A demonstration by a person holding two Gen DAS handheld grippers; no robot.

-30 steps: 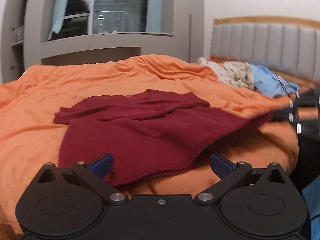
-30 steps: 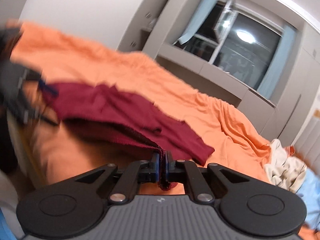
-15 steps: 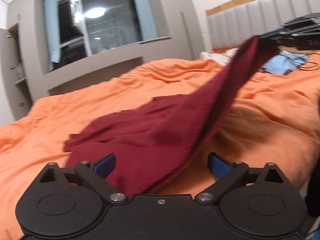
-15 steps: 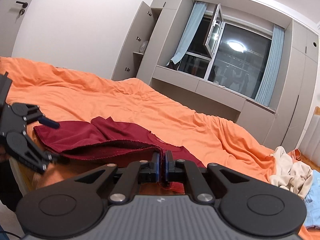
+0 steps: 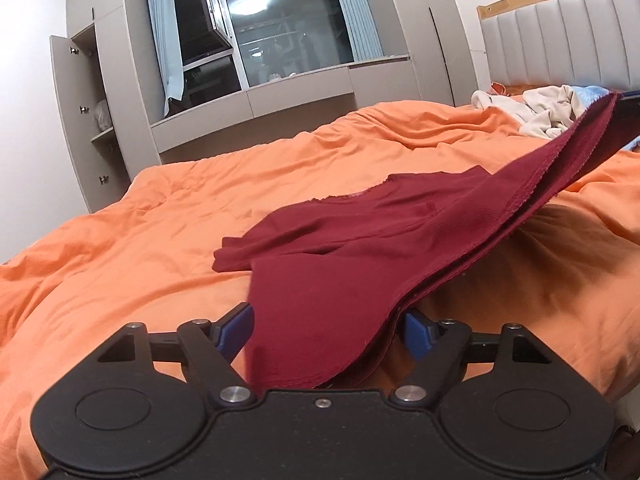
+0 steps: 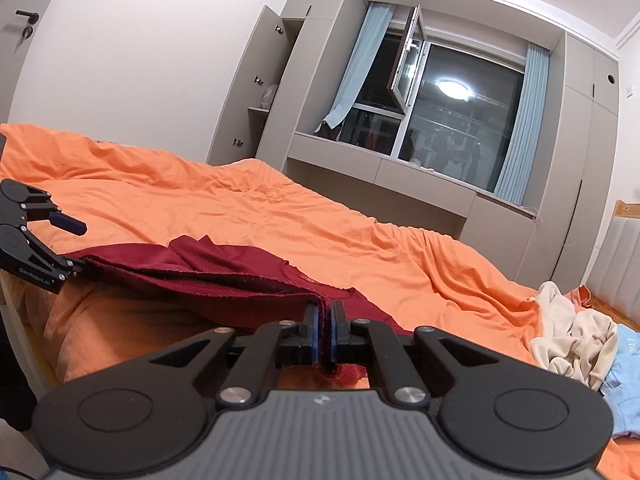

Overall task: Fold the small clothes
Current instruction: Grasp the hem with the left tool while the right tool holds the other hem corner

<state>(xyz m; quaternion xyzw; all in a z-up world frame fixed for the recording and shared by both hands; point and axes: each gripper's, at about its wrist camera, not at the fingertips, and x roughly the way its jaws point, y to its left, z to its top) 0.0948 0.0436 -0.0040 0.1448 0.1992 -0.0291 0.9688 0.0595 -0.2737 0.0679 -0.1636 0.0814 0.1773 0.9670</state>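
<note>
Item: maroon garment (image 5: 360,256) on orange duvet (image 5: 140,240), hem raised between both grippers. Right gripper (image 6: 325,332): pinched on one hem corner. Left gripper (image 5: 328,332): jaws closing around the other corner, apparently not yet pinching. Step: securing second corner. Next, likely: carry hem forward, level.

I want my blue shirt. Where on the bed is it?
In the right wrist view the blue shirt lies at the far right edge on the orange bedcover, right beside the crumpled cream clothes near the headboard.
</note>
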